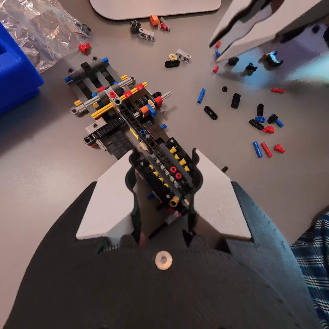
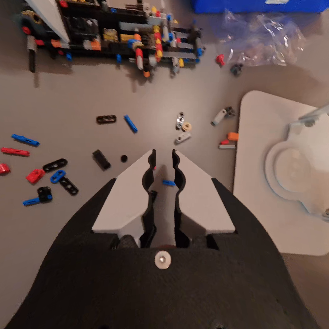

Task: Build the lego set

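A long, half-built lego chassis (image 1: pixel 124 114) of black, grey, yellow and red parts lies on the grey table. My left gripper (image 1: pixel 162 153) is shut on its near end. The chassis also shows blurred at the top of the right wrist view (image 2: pixel 114 37), with a left gripper finger (image 2: pixel 51 19) on it. My right gripper (image 2: pixel 163 151) is open and empty, a little above the table; a small blue pin (image 2: pixel 169 182) and a red bit lie below between its fingers. It shows in the left wrist view (image 1: pixel 216 47) at the upper right, over loose parts.
Loose pins and beams lie scattered (image 1: pixel 263 124), also left of my right gripper (image 2: pixel 53 170). A blue pin (image 2: pixel 130 123) and grey connectors (image 2: pixel 182 128) lie ahead. A white stand base (image 2: pixel 267 142) is at right. A clear bag (image 1: pixel 41 30) and blue box (image 1: pixel 14 74) are at left. My right fingertips sit around 15 cm from my left ones.
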Tool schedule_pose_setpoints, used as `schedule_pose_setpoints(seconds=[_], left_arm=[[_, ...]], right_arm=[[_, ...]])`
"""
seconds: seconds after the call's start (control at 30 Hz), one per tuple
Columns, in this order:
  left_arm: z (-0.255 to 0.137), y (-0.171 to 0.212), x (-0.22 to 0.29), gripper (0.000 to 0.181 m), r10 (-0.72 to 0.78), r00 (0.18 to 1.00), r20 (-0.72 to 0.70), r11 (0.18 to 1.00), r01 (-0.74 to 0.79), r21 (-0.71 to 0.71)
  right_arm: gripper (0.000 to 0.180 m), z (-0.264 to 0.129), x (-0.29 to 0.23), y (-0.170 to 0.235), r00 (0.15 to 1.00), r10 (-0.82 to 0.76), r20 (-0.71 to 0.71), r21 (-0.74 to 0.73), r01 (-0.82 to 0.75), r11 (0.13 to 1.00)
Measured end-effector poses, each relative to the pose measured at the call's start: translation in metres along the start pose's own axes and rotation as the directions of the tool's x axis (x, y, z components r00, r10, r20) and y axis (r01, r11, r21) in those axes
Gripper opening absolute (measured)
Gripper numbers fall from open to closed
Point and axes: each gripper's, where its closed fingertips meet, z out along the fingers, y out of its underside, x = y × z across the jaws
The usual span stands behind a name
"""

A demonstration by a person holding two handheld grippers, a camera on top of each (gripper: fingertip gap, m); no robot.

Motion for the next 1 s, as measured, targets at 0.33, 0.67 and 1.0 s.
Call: schedule_pose_setpoints(seconds=[0.33, 0.67, 1.0], left_arm=[[-0.003, 0.004, -0.002, 0.060, 0.002, 1.000, -0.002, 1.000, -0.002, -0.013], [-0.013, 0.007, -0.007, 0.061, 0.053, 0.999, -0.001, 0.998, -0.053, -0.026], [-0.019, 0.009, -0.005, 0.064, 0.060, 0.998, 0.013, 0.998, -0.059, -0.025]], right_arm=[[0.022, -0.007, -0.035, 0.002, 0.978, -0.025, 0.207, 0.013, 0.023, 1.000], [0.019, -0.026, -0.065, 0.014, 0.962, -0.078, 0.263, 0.003, 0.080, 0.997], [0.000, -0.003, -0.075, 0.005, 0.955, -0.133, 0.264, 0.016, 0.134, 0.991]])
